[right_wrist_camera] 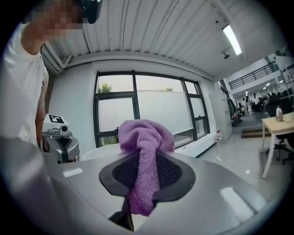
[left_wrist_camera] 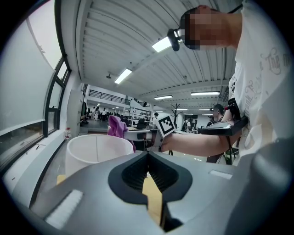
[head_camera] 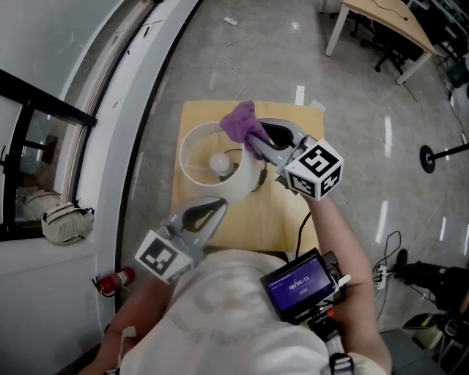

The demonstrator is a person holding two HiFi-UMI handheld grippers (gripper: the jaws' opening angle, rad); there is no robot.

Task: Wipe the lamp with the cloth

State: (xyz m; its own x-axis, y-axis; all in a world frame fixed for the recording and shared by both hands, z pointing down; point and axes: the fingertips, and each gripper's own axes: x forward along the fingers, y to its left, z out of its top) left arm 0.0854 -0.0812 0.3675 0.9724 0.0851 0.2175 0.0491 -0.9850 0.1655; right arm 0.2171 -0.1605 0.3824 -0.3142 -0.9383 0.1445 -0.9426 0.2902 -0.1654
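A lamp with a white drum shade (head_camera: 196, 167) and a bare bulb (head_camera: 220, 162) stands on a small yellow wooden table (head_camera: 289, 216). My right gripper (head_camera: 254, 140) is shut on a purple cloth (head_camera: 239, 121), which is at the shade's far rim. In the right gripper view the cloth (right_wrist_camera: 146, 135) bulges out of the right gripper (right_wrist_camera: 143, 161) between the jaws. My left gripper (head_camera: 218, 206) hovers at the shade's near side, jaws together, holding nothing. The left gripper view shows the left gripper (left_wrist_camera: 148, 159) before the shade (left_wrist_camera: 97, 150), with the cloth (left_wrist_camera: 116, 125) behind it.
The table stands on a grey floor beside a curved white window sill (head_camera: 110, 146). A bag (head_camera: 66, 221) lies on the sill and a red fire extinguisher (head_camera: 116, 281) below. A white cable (head_camera: 236, 51) runs behind the table. A desk (head_camera: 385, 22) is far right.
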